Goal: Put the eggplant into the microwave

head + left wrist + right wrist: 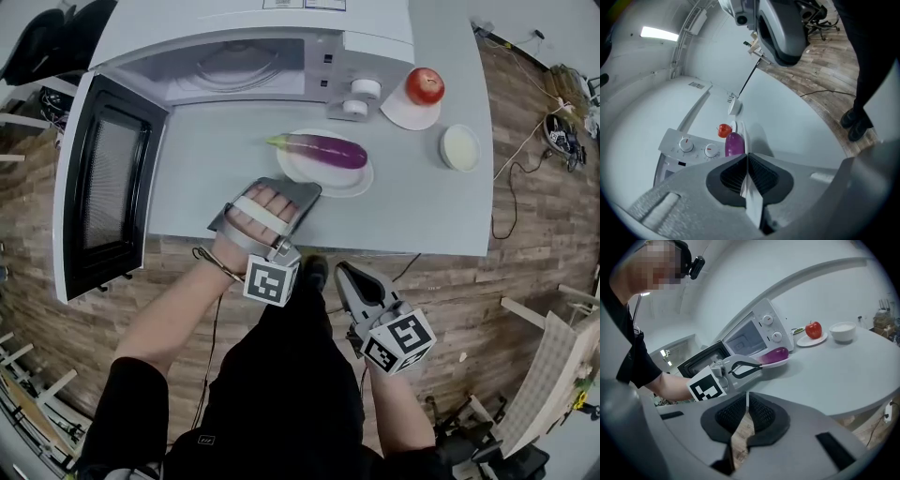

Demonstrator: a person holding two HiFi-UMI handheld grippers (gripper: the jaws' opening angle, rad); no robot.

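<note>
Well, eggplant (323,150) on plate (362,181) (microwave door (108,183) wide)

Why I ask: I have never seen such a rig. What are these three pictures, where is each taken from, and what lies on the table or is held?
There is no robot here: a person holds a two-jaw gripper in each hand. The head view looks down from a camera on the person's head. The other two views ride on the grippers and look along their jaws. On the grey table stand a microwave with its door open, an eggplant on a white plate, an apple and a bowl. The left gripper and the right gripper are both shut and empty.
</note>
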